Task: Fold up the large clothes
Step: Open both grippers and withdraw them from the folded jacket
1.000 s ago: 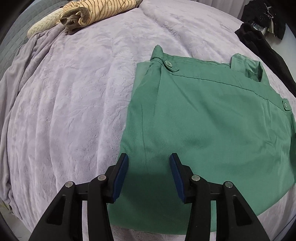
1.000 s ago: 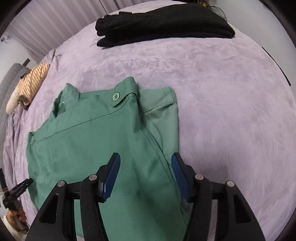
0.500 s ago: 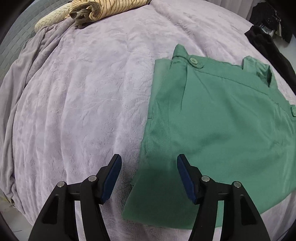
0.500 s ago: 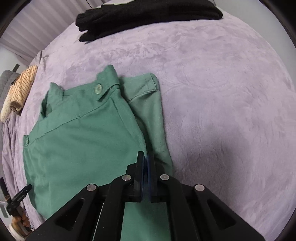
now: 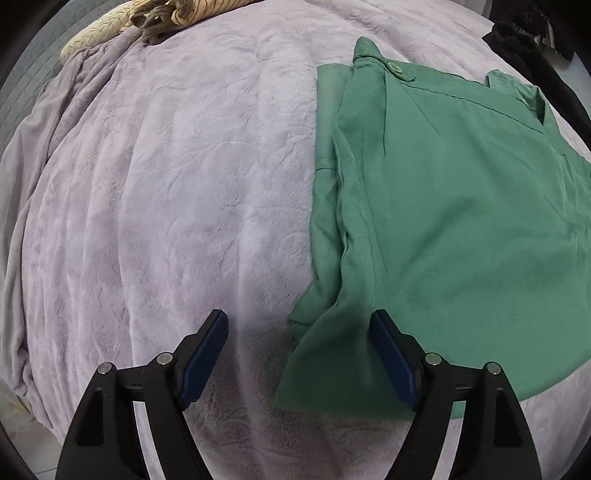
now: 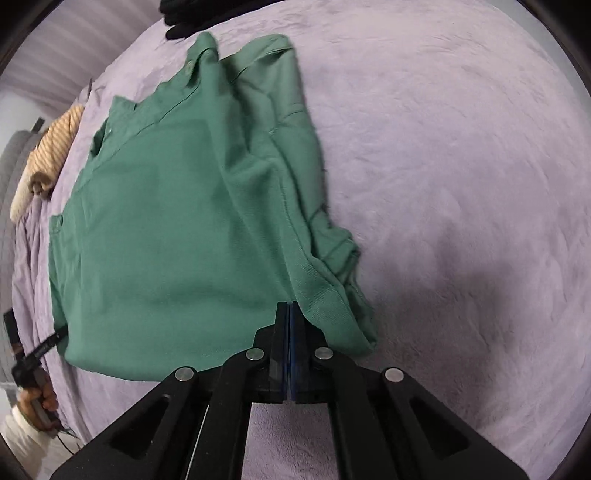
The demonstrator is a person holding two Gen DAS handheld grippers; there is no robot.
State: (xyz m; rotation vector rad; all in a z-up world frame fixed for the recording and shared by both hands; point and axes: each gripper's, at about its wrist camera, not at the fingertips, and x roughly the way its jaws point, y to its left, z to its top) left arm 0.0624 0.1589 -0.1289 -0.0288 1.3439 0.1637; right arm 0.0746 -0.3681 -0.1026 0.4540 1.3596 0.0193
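A green button-up shirt [image 5: 461, 221] lies folded on a lilac plush blanket [image 5: 147, 184]. My left gripper [image 5: 297, 321] hovers over the shirt's near left corner. Its jaws are opening wide and the corner lies under the gap, untouched by the pads. In the right wrist view the same shirt [image 6: 166, 221] fills the left half. My right gripper [image 6: 290, 314] is shut on its near right edge, where the cloth bunches and rises to the pads. At the far left of that view a hand [image 6: 37, 402] in a white sleeve holds the left gripper.
A black pile of clothes [image 6: 184, 18] lies beyond the shirt and also shows as dark cloth [image 5: 517, 40] at the top right. A beige striped garment [image 5: 166, 11] sits at the blanket's far corner. Bare blanket [image 6: 461, 184] spreads right of the shirt.
My right gripper closed on the shirt's right edge and dragged it, bunching the side. My left gripper slid from over the shirt to its left corner and spread wider.
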